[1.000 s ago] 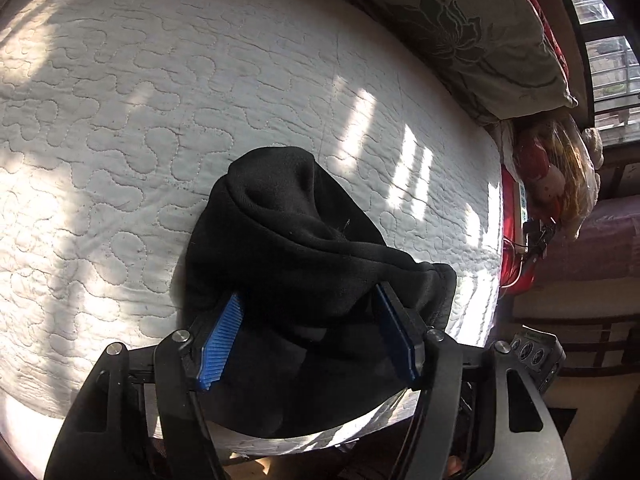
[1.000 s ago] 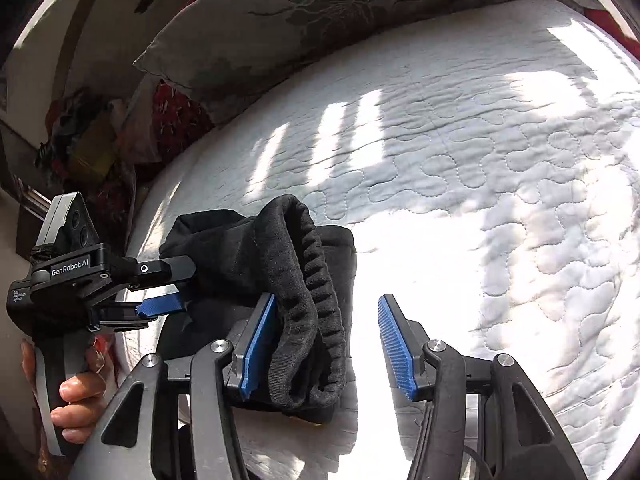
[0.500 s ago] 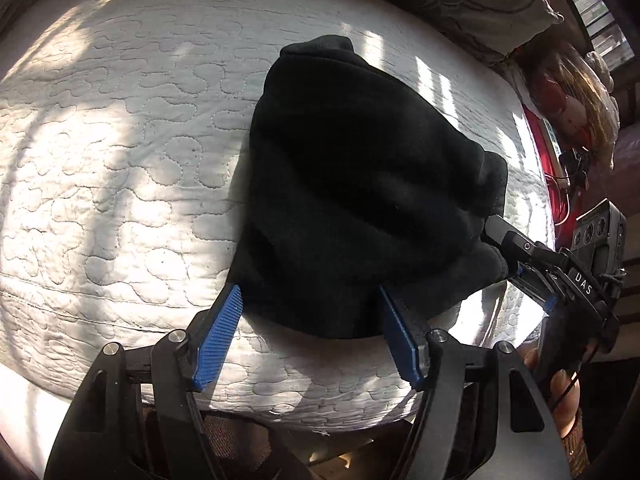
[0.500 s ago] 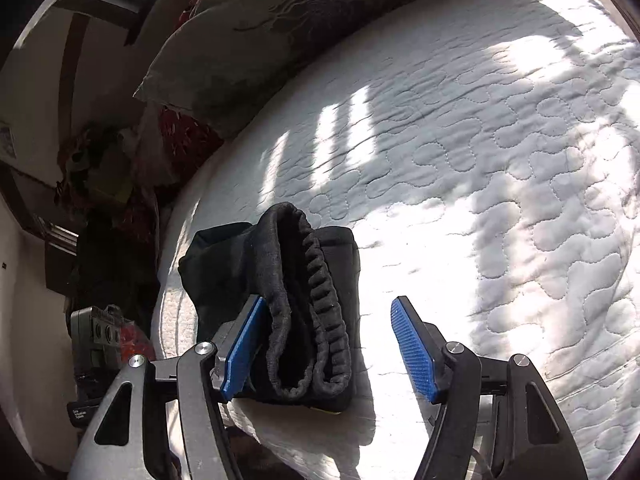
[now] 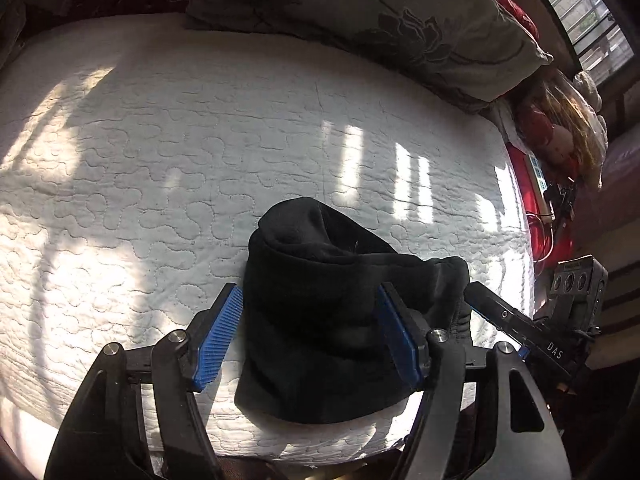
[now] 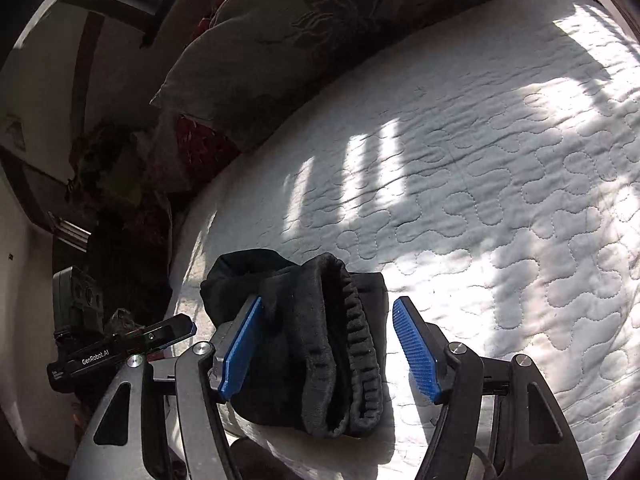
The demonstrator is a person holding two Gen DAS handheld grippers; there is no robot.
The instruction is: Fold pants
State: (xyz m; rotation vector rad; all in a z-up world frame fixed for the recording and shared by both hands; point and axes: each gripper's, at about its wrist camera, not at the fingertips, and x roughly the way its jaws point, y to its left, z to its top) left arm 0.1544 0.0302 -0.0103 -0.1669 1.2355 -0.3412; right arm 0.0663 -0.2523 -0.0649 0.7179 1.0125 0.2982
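Observation:
The black pants (image 5: 332, 300) lie folded into a thick bundle near the front edge of the white quilted bed (image 5: 160, 168). In the right wrist view the pants (image 6: 320, 340) show their ribbed elastic waistband on top. My left gripper (image 5: 310, 336) is open, its blue pads either side of the bundle, not clamping it. My right gripper (image 6: 328, 348) is open too, with the bundle's waistband end between its pads. The right gripper's finger shows in the left wrist view (image 5: 504, 316), and the left gripper's in the right wrist view (image 6: 160, 334).
A large floral pillow (image 5: 400, 28) lies along the far side of the bed, also in the right wrist view (image 6: 300, 40). Red fabric and clutter (image 5: 560, 132) sit beside the bed's end. The bed's front edge (image 5: 280, 444) is just below the grippers.
My left gripper has dropped from above the bundle and now straddles it low at the front. The right gripper has stayed around the waistband end. Both stay open.

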